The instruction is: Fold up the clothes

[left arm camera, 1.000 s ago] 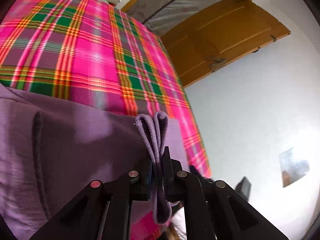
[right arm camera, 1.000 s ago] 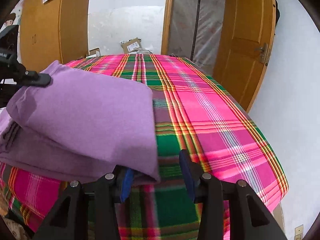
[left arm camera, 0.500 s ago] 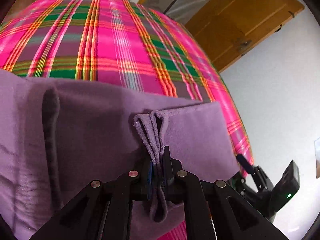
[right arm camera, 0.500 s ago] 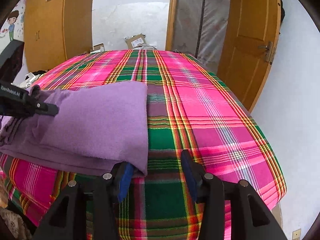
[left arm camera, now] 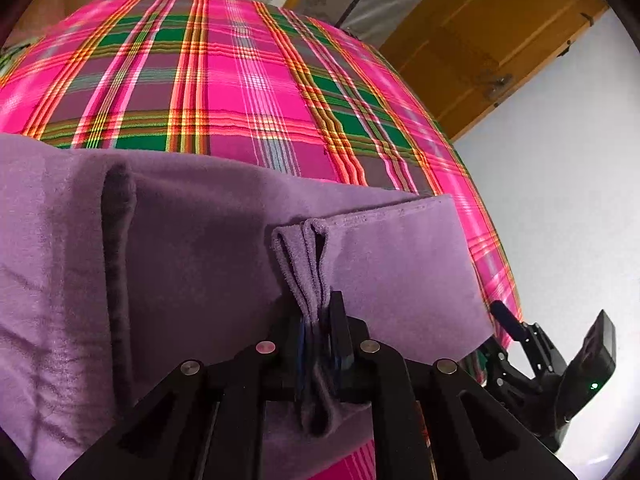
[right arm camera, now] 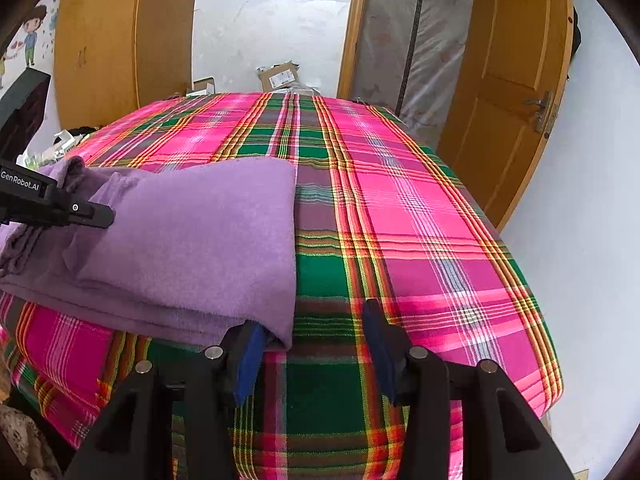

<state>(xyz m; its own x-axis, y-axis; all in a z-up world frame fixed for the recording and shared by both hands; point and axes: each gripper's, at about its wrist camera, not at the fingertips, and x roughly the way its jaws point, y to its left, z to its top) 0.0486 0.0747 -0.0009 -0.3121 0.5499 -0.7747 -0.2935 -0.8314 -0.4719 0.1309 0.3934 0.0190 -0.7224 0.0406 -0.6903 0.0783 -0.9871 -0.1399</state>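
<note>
While the left gripper (left arm camera: 318,320) pinches the purple cloth (left arm camera: 192,248), its jaws have just been opening.

plaid bedcover (right arm camera: 420,216) | wooden door (right arm camera: 516,80) | cardboard boxes (right arm camera: 280,76) by wall

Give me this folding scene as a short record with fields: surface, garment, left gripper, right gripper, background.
surface: plaid bedspread, pink and green
garment: purple cloth, folded in layers, lying on the bedspread's left part in the right wrist view
left gripper: left gripper, a bunched edge of the cloth between its fingers, which have just been opening a little
right gripper: right gripper open, the cloth's near corner by its left finger, not pinched
background: wooden door, cardboard boxes beyond the bed
</note>
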